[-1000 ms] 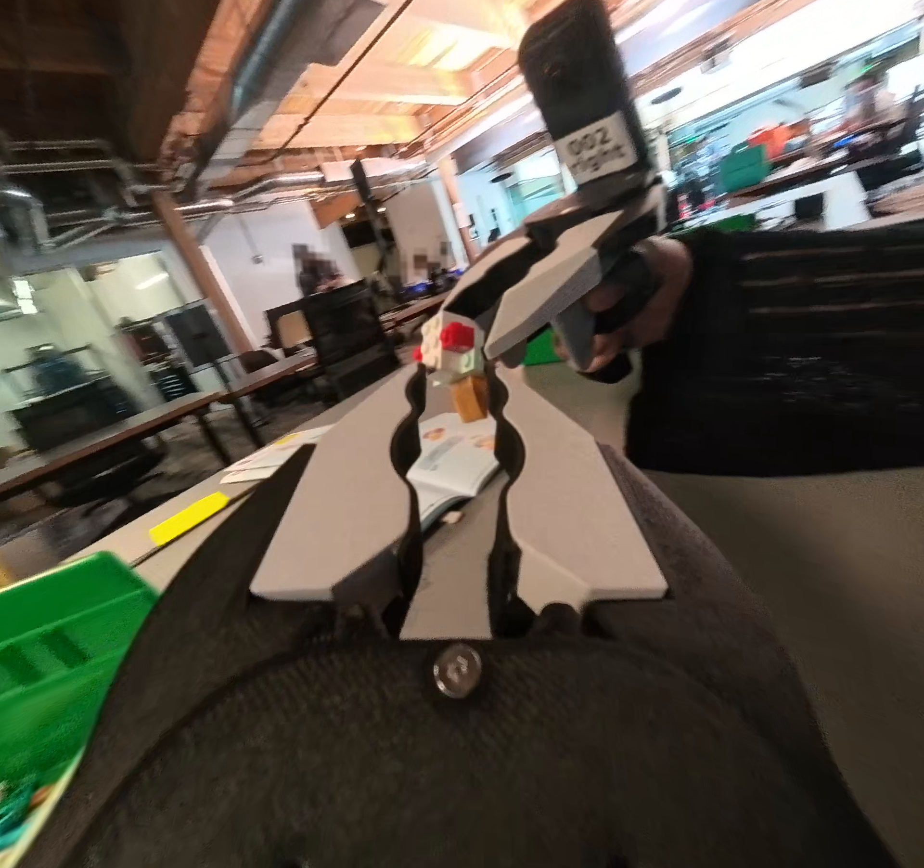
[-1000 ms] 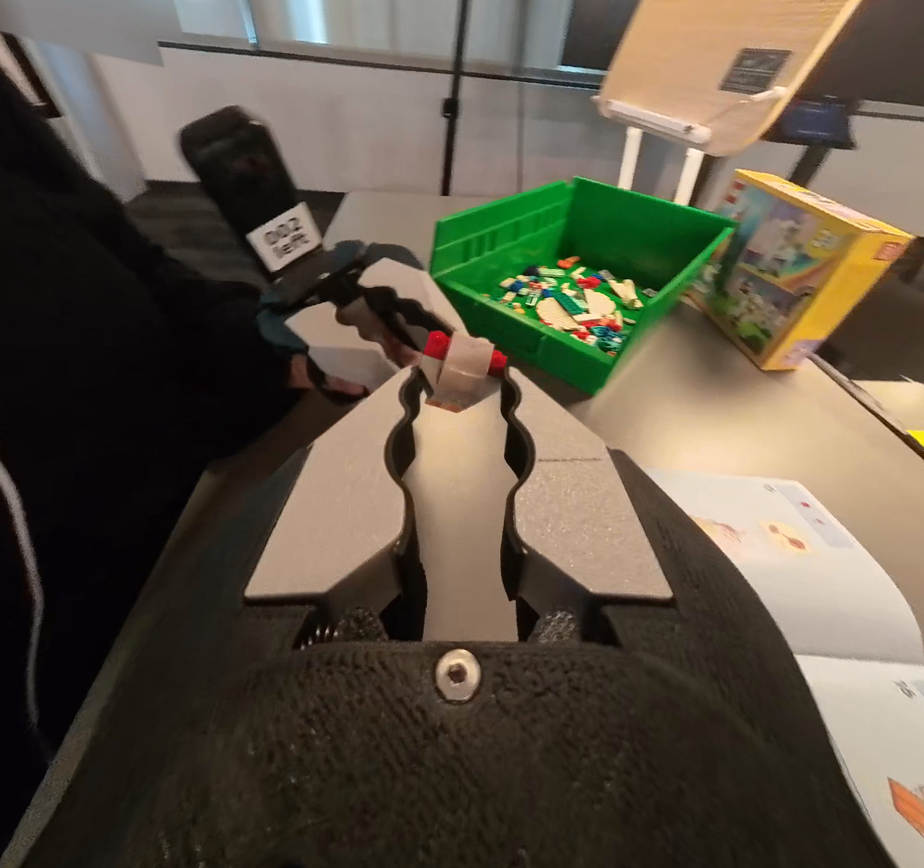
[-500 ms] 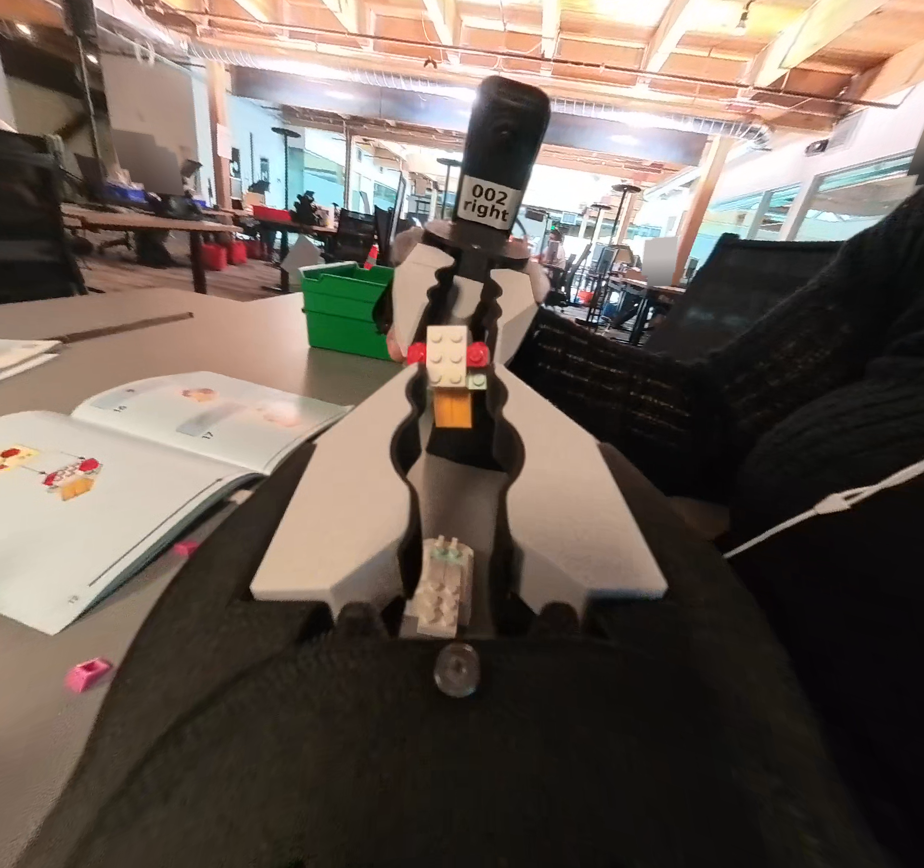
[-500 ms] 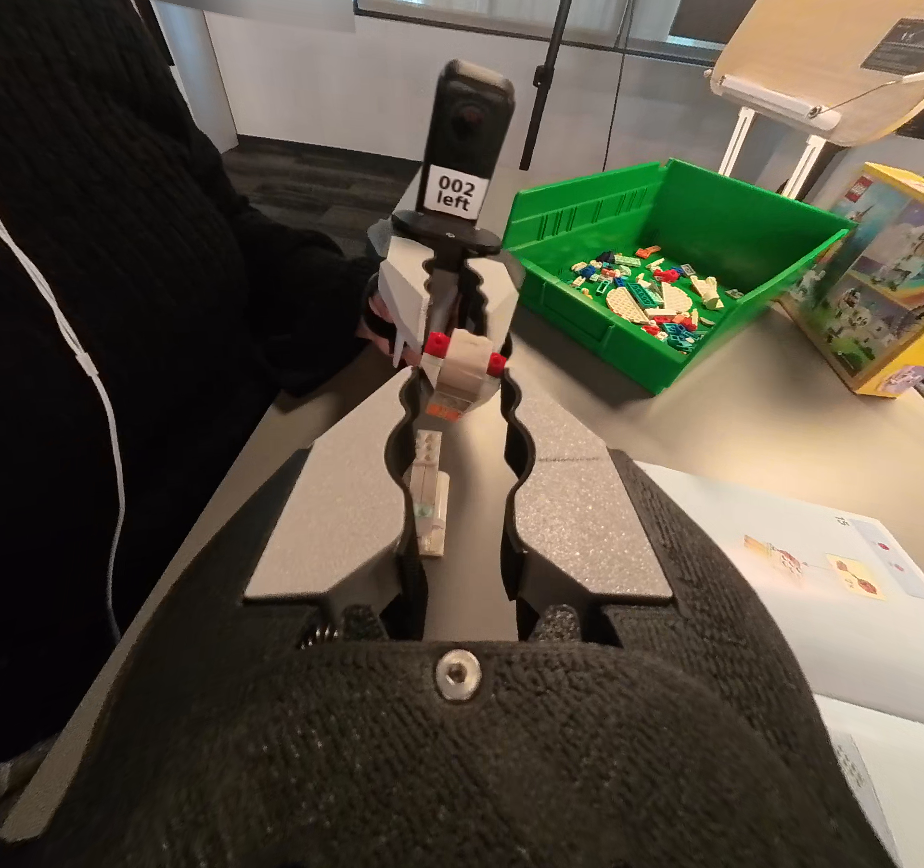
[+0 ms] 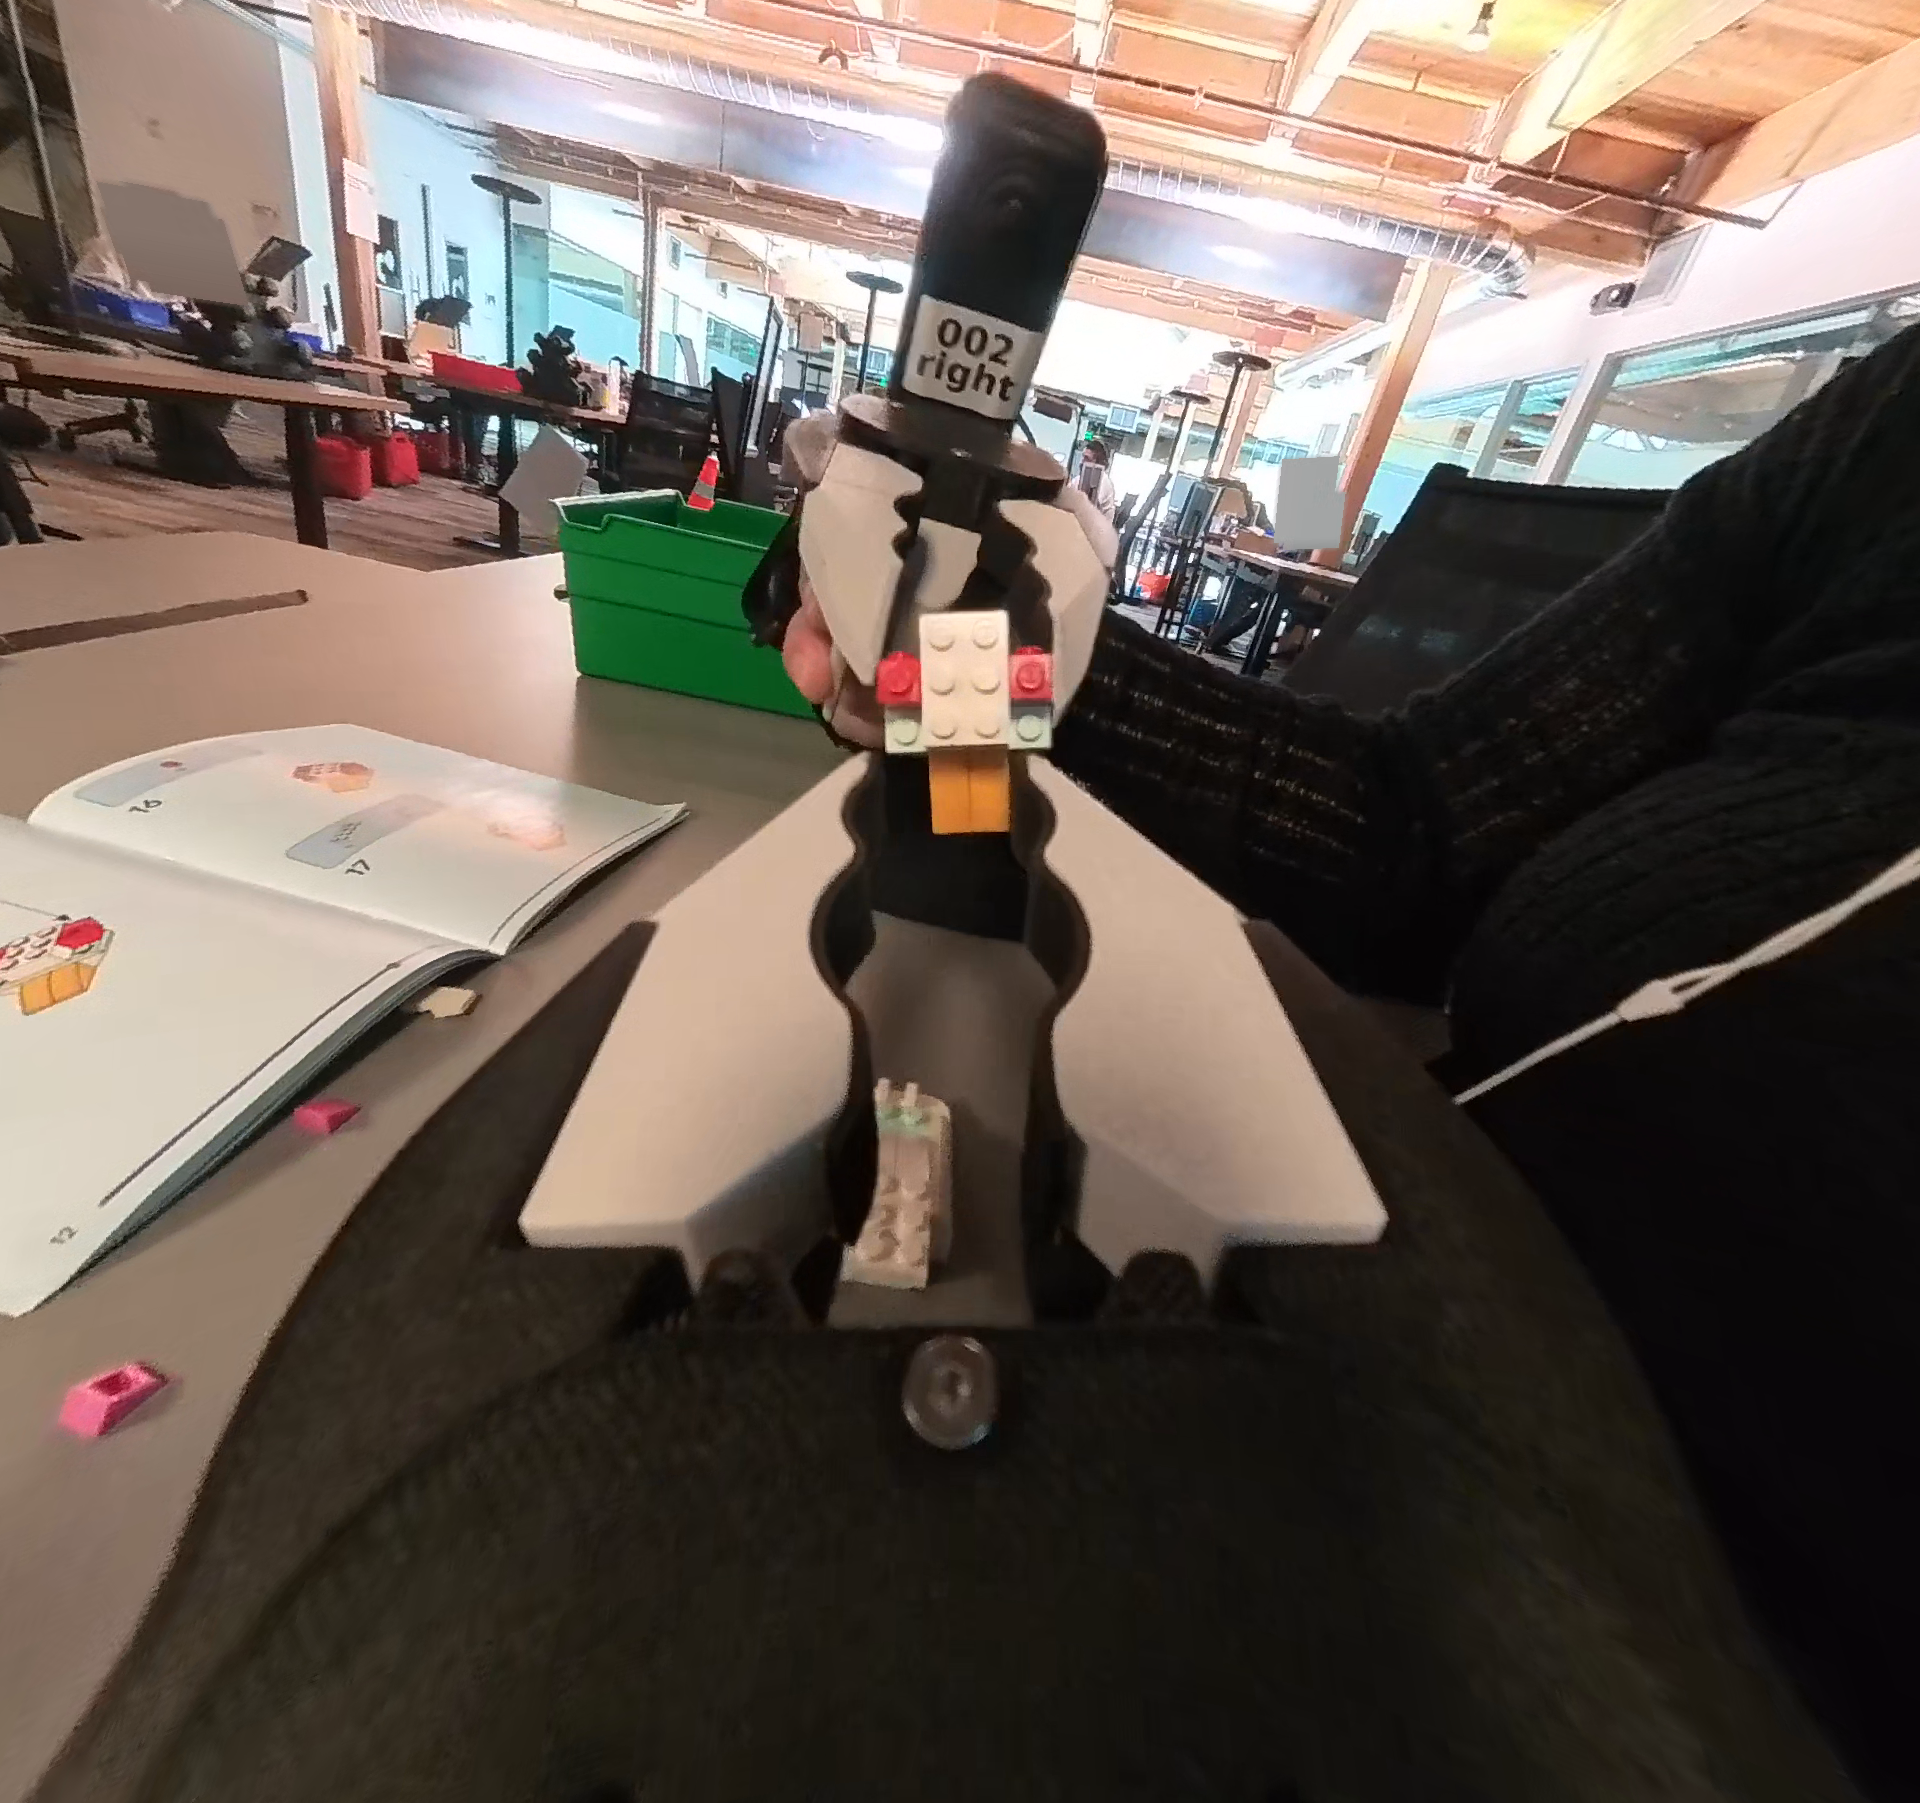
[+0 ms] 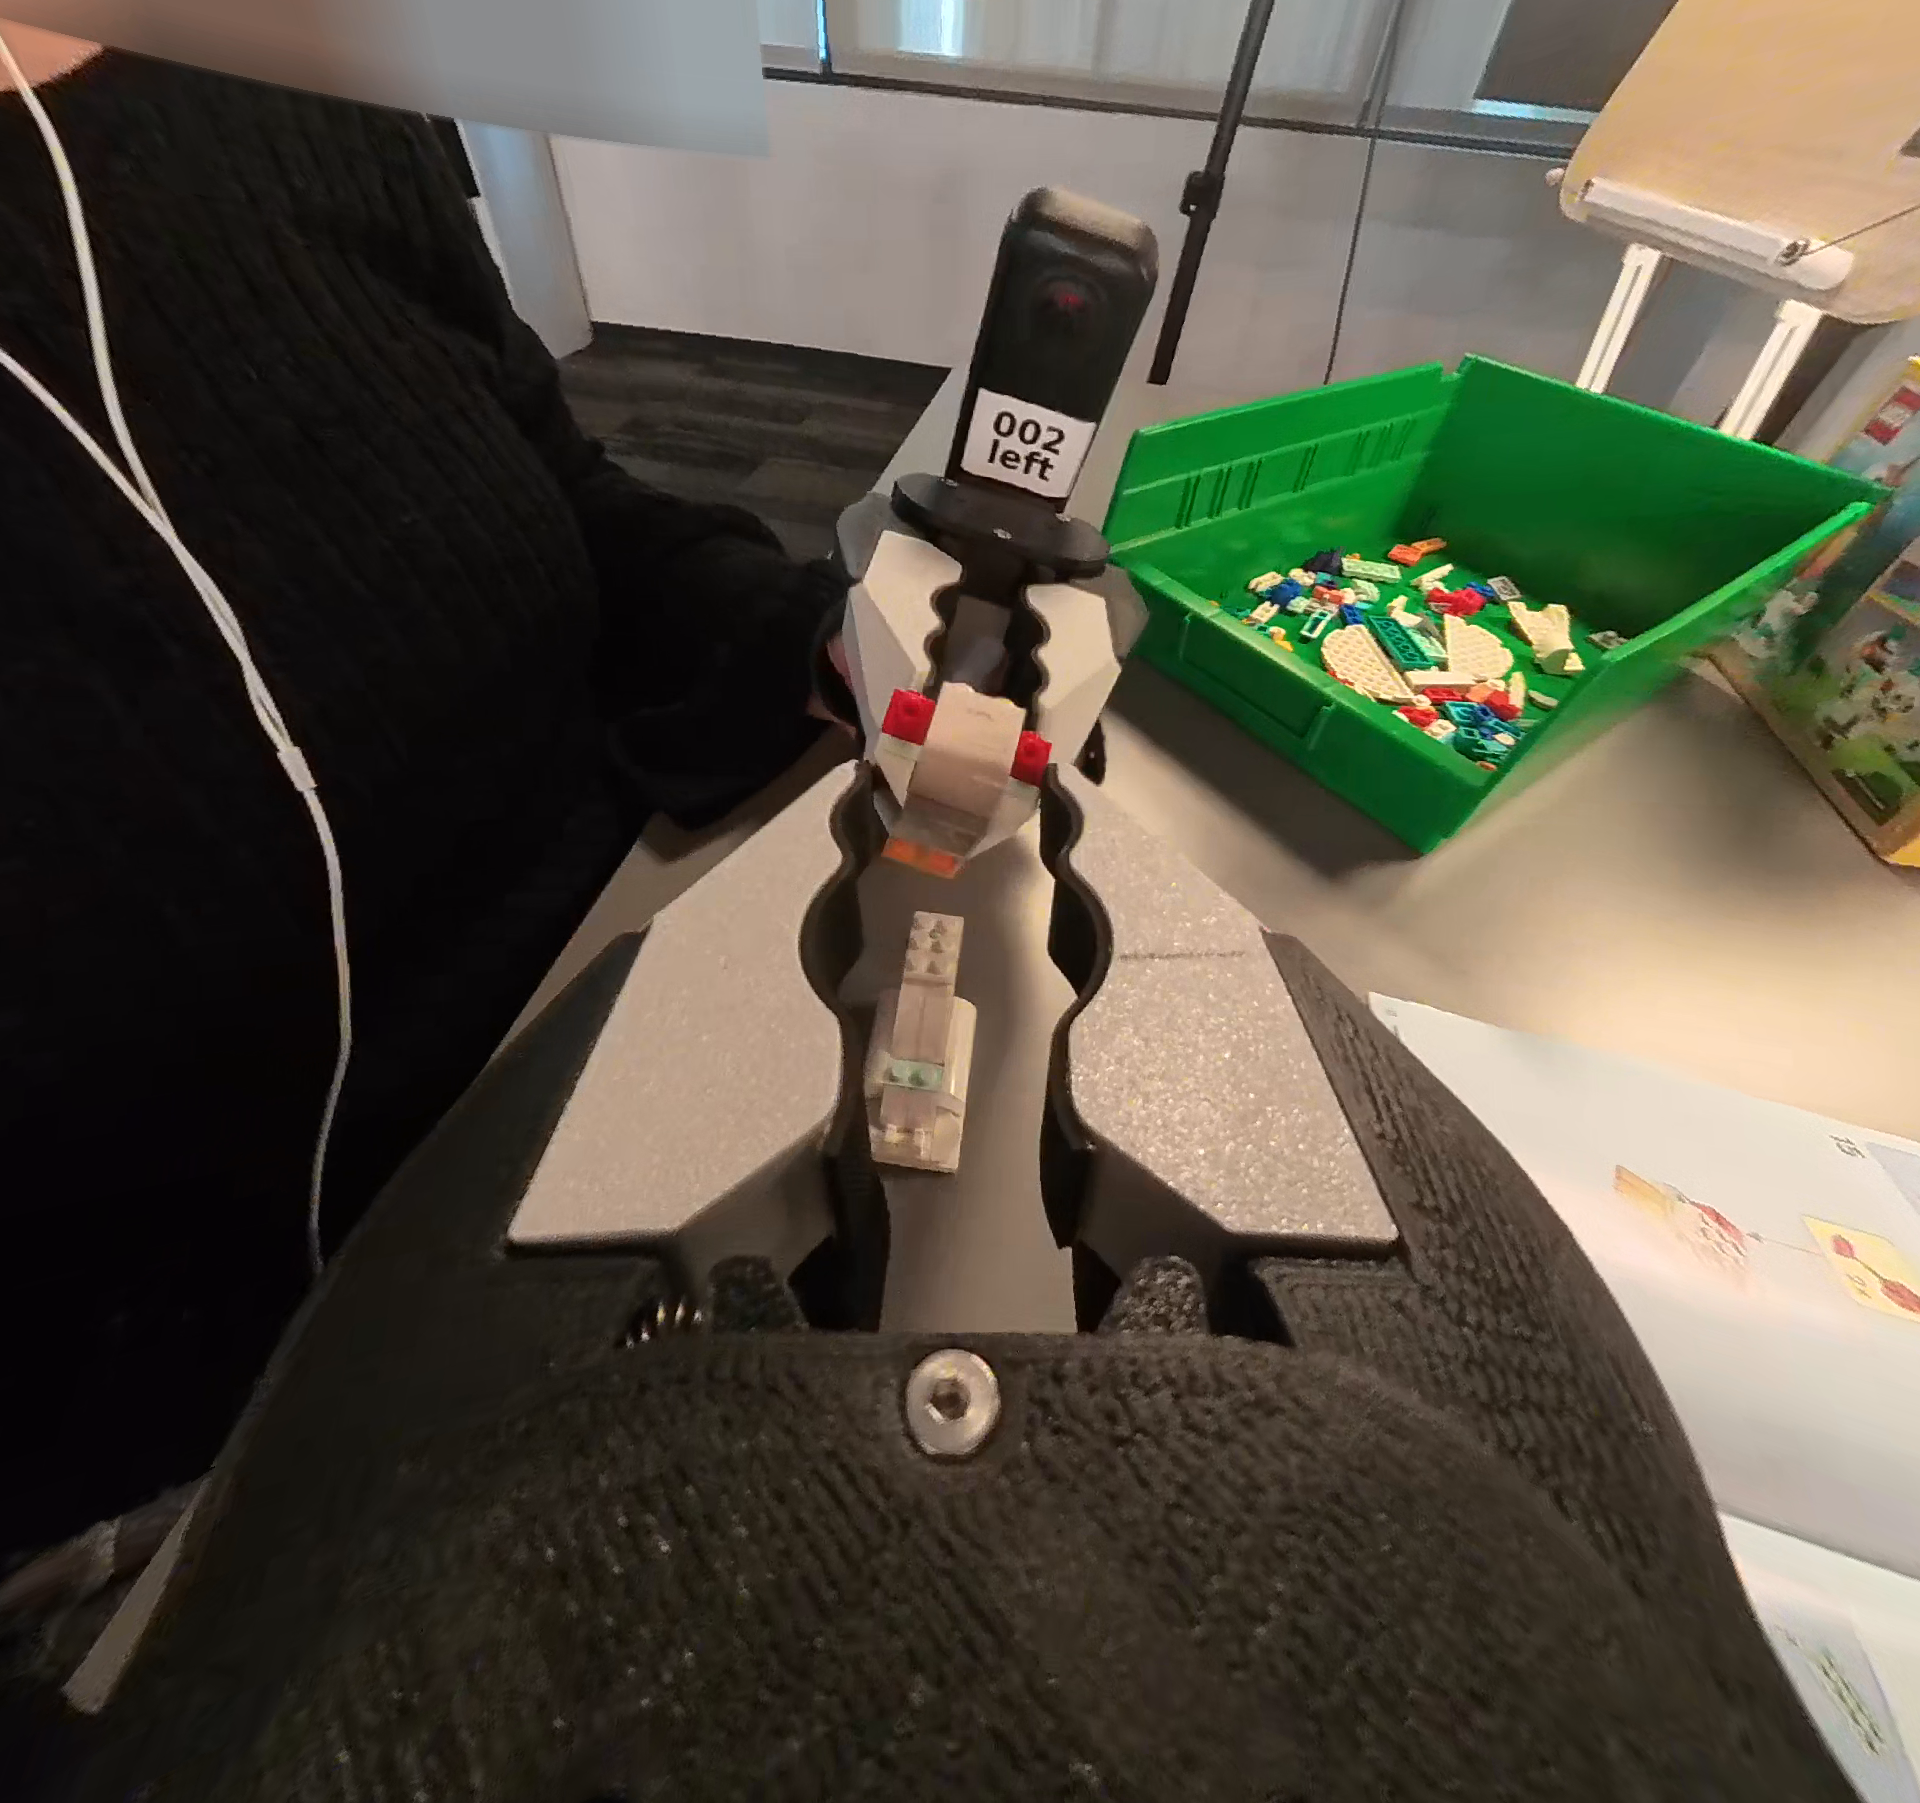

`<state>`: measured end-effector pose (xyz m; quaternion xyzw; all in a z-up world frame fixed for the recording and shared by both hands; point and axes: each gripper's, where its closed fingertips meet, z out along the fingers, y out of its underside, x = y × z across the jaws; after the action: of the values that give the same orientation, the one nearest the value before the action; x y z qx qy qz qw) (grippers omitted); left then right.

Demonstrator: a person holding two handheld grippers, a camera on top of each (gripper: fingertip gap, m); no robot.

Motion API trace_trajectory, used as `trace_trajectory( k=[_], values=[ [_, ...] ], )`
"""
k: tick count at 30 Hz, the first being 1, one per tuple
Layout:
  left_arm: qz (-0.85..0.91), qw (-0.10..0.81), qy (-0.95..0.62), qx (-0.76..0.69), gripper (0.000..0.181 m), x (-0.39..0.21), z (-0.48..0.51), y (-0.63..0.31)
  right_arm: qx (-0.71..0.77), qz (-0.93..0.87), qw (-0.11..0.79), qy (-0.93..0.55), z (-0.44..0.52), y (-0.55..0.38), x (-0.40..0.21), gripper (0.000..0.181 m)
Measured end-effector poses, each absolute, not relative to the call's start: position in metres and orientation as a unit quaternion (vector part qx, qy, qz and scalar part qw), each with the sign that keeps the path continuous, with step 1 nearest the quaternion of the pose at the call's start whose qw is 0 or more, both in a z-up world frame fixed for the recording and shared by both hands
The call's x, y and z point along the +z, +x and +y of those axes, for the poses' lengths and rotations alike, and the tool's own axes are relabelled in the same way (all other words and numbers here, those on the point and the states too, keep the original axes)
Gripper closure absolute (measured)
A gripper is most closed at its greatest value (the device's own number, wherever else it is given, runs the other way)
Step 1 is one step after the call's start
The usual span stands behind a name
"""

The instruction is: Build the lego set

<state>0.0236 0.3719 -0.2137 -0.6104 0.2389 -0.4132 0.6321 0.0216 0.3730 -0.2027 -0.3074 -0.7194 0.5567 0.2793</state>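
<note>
A small lego build [image 5: 966, 704] of white, red, pale green and orange bricks hangs in the air between my two grippers, which face each other tip to tip. My left gripper [image 5: 951, 782] is shut on its orange lower part. My right gripper [image 6: 951, 803] is shut on the same build [image 6: 961, 766] from the other side. The right gripper also shows in the left wrist view [image 5: 951, 610], and the left gripper in the right wrist view [image 6: 982, 652]. A second small white build [image 5: 902, 1182] lies on the table below, also seen in the right wrist view [image 6: 920, 1057].
A green bin [image 6: 1299, 725] with several loose bricks stands at the back right; it also shows in the left wrist view [image 5: 665, 610]. An open instruction booklet [image 5: 312, 880] lies on the table, with pink pieces [image 5: 109, 1410] beside it. A yellow lego box [image 6: 1860, 631] stands right of the bin. The tips of both grippers are at nearly the same place.
Both grippers swung round with the build and now face each other head-on above the table. The white build on the table came into view below. Little moved in the last half second.
</note>
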Motion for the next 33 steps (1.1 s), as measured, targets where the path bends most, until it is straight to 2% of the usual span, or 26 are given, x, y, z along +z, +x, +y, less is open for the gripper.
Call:
trace_trajectory(
  k=[12,13,14,15,21,23,26,33],
  values=[
    [0.241,0.623,-0.600,-0.440,0.163,-0.212,0.368,0.027,0.562,-0.725,0.256,-0.306,0.368,0.022,-0.203,0.151],
    [0.241,0.625,-0.600,-0.438,0.164,-0.212,0.368,0.027,0.559,-0.726,0.257,-0.306,0.369,0.022,-0.203,0.151],
    [0.238,0.627,-0.602,-0.432,0.177,-0.213,0.370,0.026,0.560,-0.727,0.255,-0.304,0.368,0.023,-0.203,0.151],
    [0.237,0.631,-0.607,-0.421,0.181,-0.214,0.372,0.024,0.561,-0.728,0.254,-0.302,0.367,0.022,-0.203,0.151],
    [0.233,0.631,-0.605,-0.427,0.181,-0.213,0.371,0.024,0.563,-0.726,0.259,-0.298,0.368,0.022,-0.201,0.151],
    [0.227,0.630,-0.597,-0.442,0.163,-0.210,0.370,0.022,0.565,-0.723,0.263,-0.299,0.369,0.023,-0.200,0.151],
    [0.223,0.636,-0.587,-0.449,0.156,-0.206,0.369,0.021,0.563,-0.721,0.268,-0.302,0.371,0.023,-0.201,0.151],
    [0.216,0.642,-0.587,-0.443,0.160,-0.205,0.370,0.019,0.558,-0.718,0.279,-0.307,0.373,0.017,-0.203,0.151]
  ],
)
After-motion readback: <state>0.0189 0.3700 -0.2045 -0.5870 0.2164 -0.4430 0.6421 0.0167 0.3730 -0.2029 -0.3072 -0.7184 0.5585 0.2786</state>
